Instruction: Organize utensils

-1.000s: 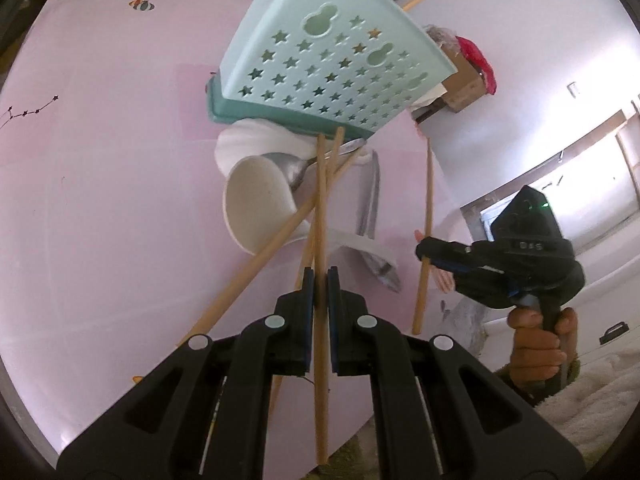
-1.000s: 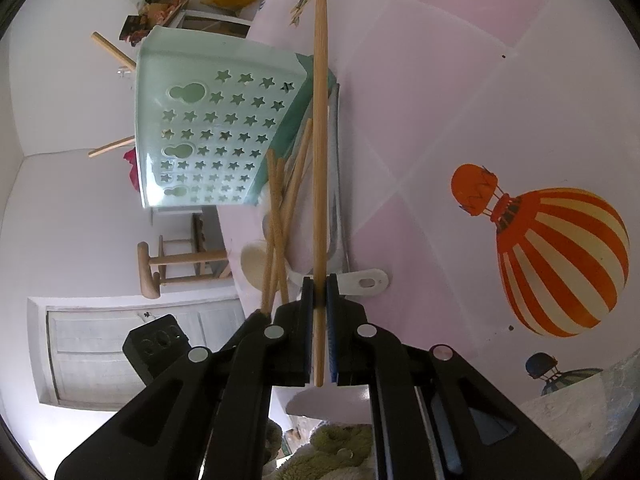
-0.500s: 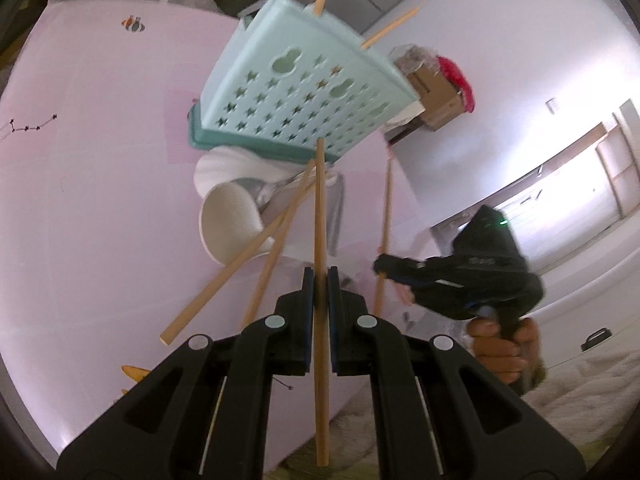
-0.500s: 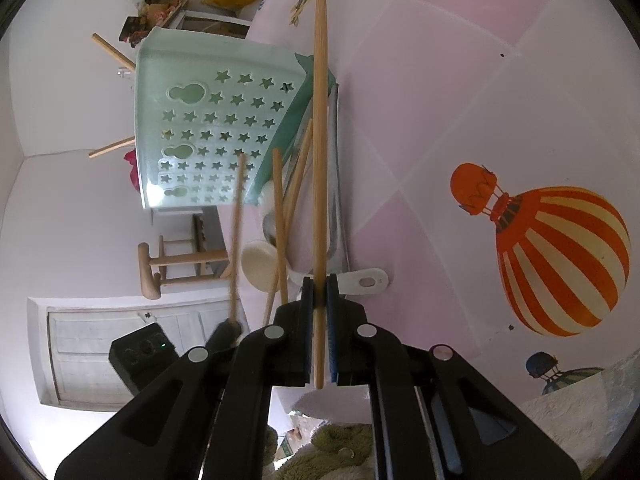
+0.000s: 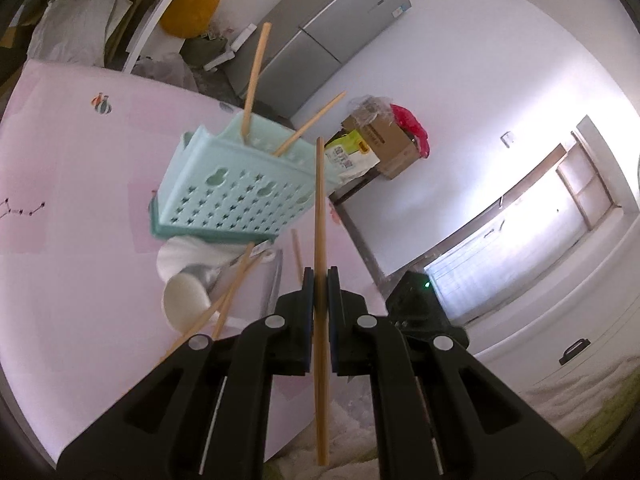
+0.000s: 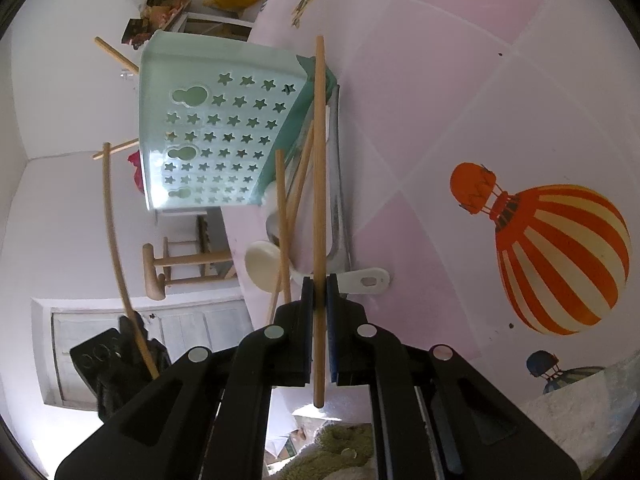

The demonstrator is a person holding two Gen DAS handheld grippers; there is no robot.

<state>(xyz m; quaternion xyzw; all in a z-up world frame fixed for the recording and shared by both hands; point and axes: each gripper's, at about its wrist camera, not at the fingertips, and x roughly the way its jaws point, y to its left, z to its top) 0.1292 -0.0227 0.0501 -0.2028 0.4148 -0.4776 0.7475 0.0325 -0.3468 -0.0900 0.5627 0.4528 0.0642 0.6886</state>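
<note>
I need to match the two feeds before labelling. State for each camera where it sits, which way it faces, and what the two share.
Left wrist: on the left gripper, angled down across the pink table toward the green basket, room behind; shows its own black fingers shut on a chopstick.
Right wrist: on the right gripper, angled down along the table toward the basket's side; shows its fingers shut on a second chopstick.
Shared: basket, white spoon, loose chopsticks, and each shows the other gripper.
</note>
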